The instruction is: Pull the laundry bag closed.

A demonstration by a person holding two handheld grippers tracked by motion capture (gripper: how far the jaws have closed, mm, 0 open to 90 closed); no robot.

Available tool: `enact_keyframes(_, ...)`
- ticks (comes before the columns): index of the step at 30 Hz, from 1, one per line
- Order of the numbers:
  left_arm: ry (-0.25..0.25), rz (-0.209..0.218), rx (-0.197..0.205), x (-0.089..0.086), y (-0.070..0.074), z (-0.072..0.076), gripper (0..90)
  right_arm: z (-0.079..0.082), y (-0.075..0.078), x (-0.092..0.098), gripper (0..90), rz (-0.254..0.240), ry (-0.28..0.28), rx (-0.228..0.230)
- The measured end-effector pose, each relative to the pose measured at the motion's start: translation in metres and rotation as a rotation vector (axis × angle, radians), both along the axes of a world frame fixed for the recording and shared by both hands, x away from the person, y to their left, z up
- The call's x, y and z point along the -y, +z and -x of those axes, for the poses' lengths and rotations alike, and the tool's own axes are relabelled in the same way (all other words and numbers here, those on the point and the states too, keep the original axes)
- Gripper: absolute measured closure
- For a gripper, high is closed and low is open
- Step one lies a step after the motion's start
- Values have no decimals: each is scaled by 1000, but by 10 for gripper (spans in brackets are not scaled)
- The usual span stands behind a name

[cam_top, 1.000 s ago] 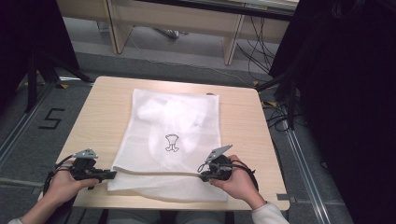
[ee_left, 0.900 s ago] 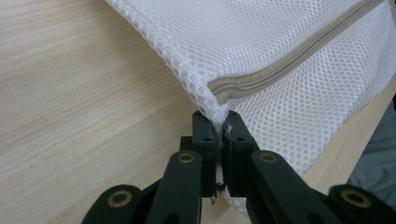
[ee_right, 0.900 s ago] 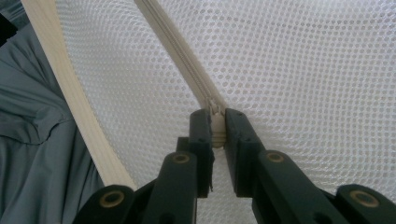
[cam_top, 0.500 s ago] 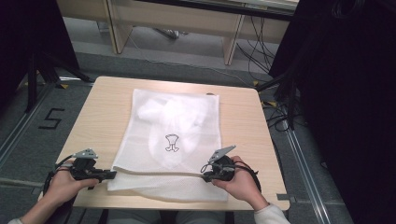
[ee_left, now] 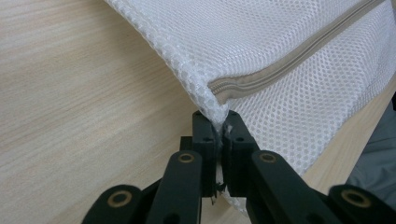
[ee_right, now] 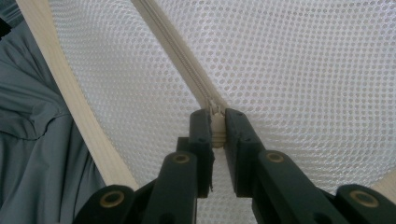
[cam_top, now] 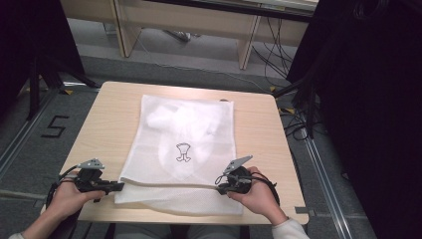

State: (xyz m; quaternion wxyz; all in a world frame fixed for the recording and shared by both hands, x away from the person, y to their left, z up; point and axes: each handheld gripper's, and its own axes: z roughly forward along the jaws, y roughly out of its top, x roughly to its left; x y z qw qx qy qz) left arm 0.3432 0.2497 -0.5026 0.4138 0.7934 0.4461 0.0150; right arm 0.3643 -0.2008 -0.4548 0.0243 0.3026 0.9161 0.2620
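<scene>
A white mesh laundry bag (cam_top: 184,134) lies flat on the wooden table (cam_top: 109,114), with a pale garment bearing a small black print (cam_top: 183,152) inside. A beige zipper (cam_top: 169,184) runs along the bag's near edge. At the near left corner, my left gripper (cam_top: 119,186) is shut on the mesh corner (ee_left: 219,119) just beside the zipper's end (ee_left: 289,60). At the zipper's right end, my right gripper (cam_top: 219,185) is shut on the zipper pull (ee_right: 215,126), and the zipper tape (ee_right: 173,46) stretches away from its jaws.
The table's near edge (cam_top: 199,219) lies just below both hands. A "5" mark (cam_top: 53,127) is on the grey floor at left. Cables (cam_top: 298,124) trail on the floor at right. Wooden furniture legs (cam_top: 124,30) stand beyond the table.
</scene>
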Motion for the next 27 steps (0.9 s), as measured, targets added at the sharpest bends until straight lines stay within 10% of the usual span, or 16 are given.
enact_keyframes(27,-11,-23,-9,-2,1,0,850,6,1,29,826,2,-67,-17)
